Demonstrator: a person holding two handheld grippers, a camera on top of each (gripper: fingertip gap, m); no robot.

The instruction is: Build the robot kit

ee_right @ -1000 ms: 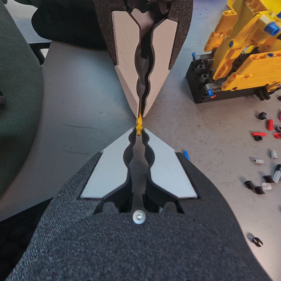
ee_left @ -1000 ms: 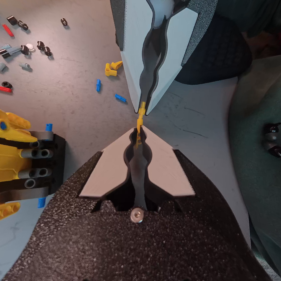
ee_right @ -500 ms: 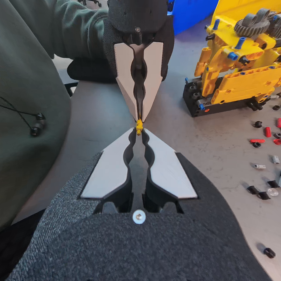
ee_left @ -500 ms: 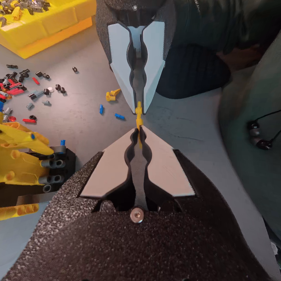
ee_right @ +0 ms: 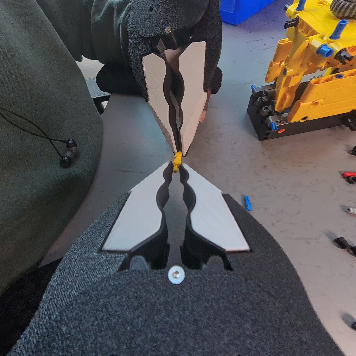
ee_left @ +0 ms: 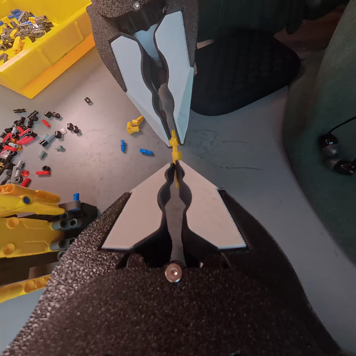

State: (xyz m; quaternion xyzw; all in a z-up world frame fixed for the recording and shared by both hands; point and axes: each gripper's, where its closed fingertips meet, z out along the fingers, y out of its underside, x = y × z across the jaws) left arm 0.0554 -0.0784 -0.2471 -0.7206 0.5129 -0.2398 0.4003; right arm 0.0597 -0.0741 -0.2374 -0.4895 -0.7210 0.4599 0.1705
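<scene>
My left gripper (ee_left: 175, 163) and my right gripper (ee_right: 176, 163) meet tip to tip above the grey table (ee_left: 240, 154). Both are shut on a small yellow pin-like part (ee_left: 176, 153). In the left wrist view the right gripper (ee_left: 174, 144) comes down from the top and pinches the part's upper end. A thin yellow shaft (ee_left: 176, 179) runs back between my left fingers. In the right wrist view the part (ee_right: 176, 160) shows as a short yellow knob between the tips, with the left gripper (ee_right: 180, 153) above it, held by a hand in a dark green sleeve (ee_right: 107, 28).
A yellow-and-black brick model (ee_right: 308, 81) stands on the table, at the lower left in the left wrist view (ee_left: 28, 227). A yellow bin of parts (ee_left: 42, 48) sits far left. Loose small parts (ee_left: 23, 134), two blue pins (ee_left: 123, 144) and a yellow connector (ee_left: 134, 125) lie scattered. Earphones (ee_left: 335, 156) rest on green fabric. My two grippers' fingertips are within a few centimetres of each other.
Both grippers have stayed shut tip to tip on the yellow part. The pair has lifted and tilted, so the yellow bin and the sleeve have come into view.
</scene>
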